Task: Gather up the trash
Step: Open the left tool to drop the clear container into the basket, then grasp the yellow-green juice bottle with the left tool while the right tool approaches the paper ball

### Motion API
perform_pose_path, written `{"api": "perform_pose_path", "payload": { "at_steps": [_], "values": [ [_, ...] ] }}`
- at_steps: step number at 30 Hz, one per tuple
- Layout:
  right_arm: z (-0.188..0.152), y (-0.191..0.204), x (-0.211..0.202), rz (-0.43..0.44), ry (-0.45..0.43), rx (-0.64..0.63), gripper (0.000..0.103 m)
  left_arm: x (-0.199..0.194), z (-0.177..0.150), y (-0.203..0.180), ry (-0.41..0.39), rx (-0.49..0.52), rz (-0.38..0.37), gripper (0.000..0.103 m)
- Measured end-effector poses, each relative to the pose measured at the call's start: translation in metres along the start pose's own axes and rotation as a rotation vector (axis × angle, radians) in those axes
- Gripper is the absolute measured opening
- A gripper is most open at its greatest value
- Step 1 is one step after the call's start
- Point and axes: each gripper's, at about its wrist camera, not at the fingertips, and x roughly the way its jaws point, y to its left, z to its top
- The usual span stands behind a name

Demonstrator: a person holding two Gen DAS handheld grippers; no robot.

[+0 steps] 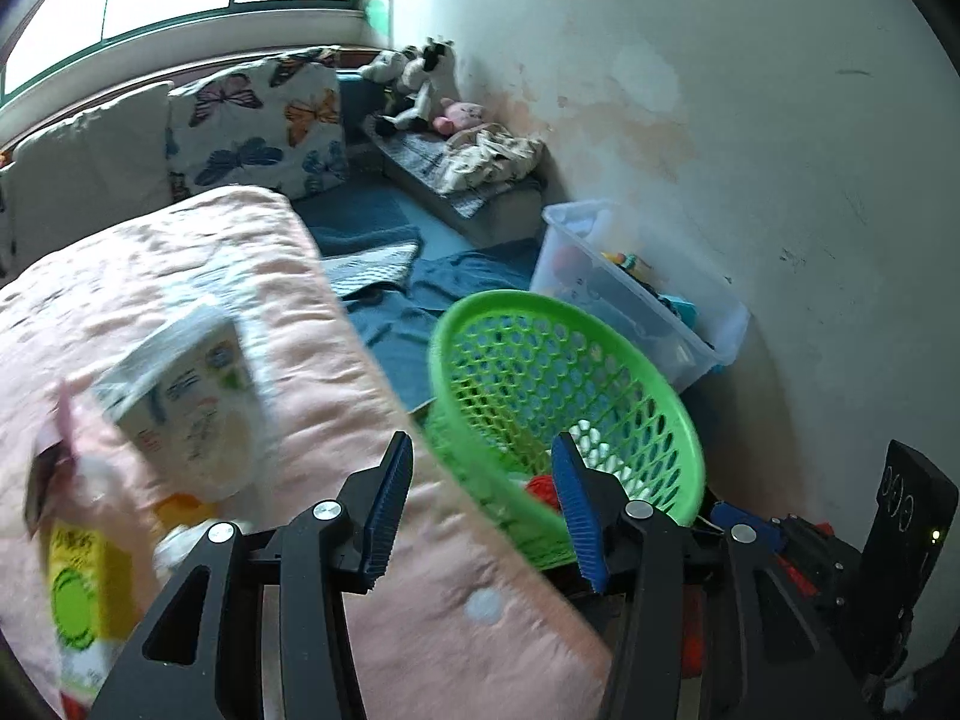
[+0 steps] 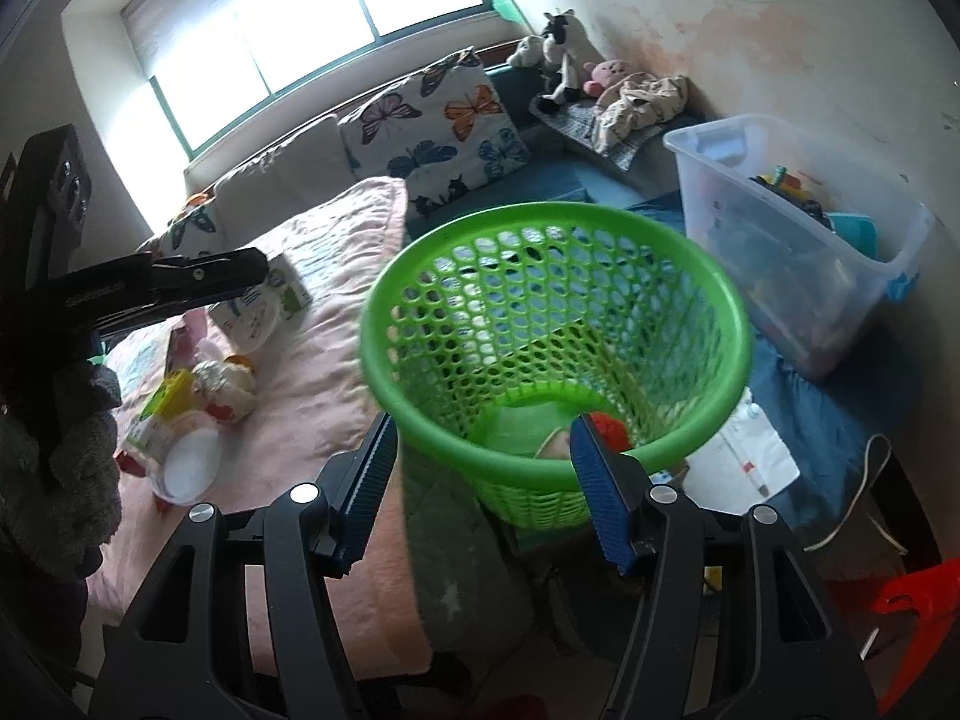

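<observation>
Both the left gripper (image 1: pixel 480 504) and right gripper (image 2: pixel 483 474) stand apart, empty, near the green basket (image 2: pixel 558 324) beside the bed's (image 2: pixel 312 384) edge, where cartons (image 2: pixel 264 306) lie.

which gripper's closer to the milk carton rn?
Left. In the right wrist view the left gripper reaches over the pink blanket with its tip at the milk carton. The right gripper sits at the green basket, apart from the carton.
</observation>
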Motion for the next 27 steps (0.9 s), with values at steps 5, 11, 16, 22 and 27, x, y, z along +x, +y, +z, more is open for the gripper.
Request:
{"api": "perform_pose_path", "payload": {
  "at_steps": [5,11,16,22,27],
  "values": [
    [-0.002,0.026,0.005,0.028,0.010,-0.038,0.063,-0.027,-0.014,0.031,-0.028,-0.037,0.078,0.047],
    [-0.002,0.053,0.014,0.069,0.023,-0.077,0.064,-0.055,-0.031,0.073,-0.050,-0.102,0.156,0.049],
    [-0.002,0.077,0.021,0.101,0.036,-0.114,0.065,-0.077,-0.041,0.107,-0.074,-0.156,0.213,0.059],
    [-0.002,0.098,0.026,0.130,0.044,-0.142,0.066,-0.087,-0.053,0.153,-0.064,-0.218,0.297,0.064],
    [-0.004,0.111,0.032,0.143,0.061,-0.164,0.068,-0.079,-0.061,0.181,-0.019,-0.248,0.326,0.070]
  ]
}}
